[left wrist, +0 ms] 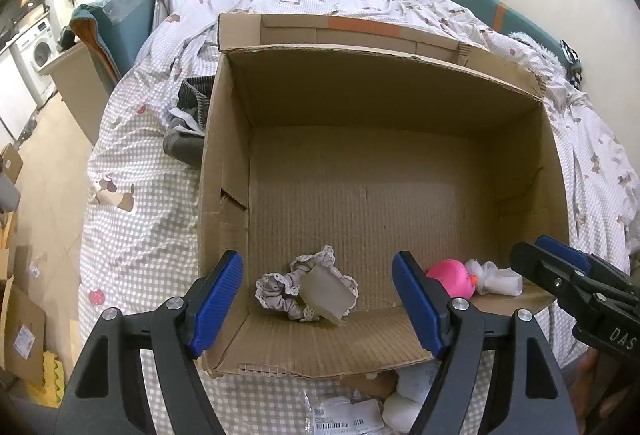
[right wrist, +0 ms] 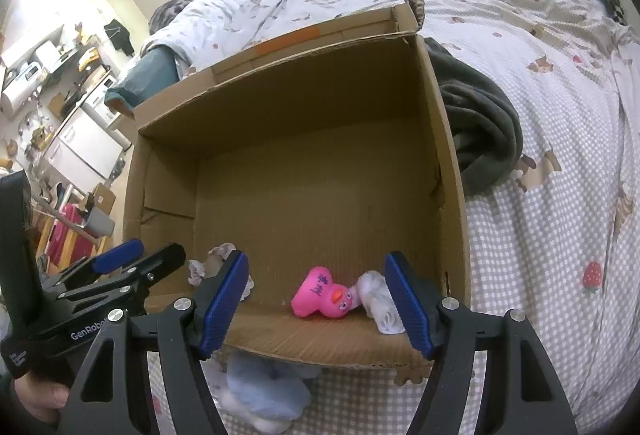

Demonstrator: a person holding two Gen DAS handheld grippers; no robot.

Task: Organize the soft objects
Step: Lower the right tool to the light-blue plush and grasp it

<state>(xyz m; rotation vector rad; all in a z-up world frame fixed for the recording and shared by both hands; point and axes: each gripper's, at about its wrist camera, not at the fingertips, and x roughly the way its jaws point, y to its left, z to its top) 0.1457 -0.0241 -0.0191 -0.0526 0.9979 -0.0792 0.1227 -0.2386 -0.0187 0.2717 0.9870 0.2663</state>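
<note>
Scrunchie, pink duck and a rolled white cloth lie along the near wall inside the open box on the bed. Left tongs and right tongs hover above them, both spread wide, gripping nothing.

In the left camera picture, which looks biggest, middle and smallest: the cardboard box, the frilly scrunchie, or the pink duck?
1. Cardboard box, by far the biggest.
2. Frilly scrunchie.
3. Pink duck, but a tool finger hides part of it, so the last two places are unsure.
</note>
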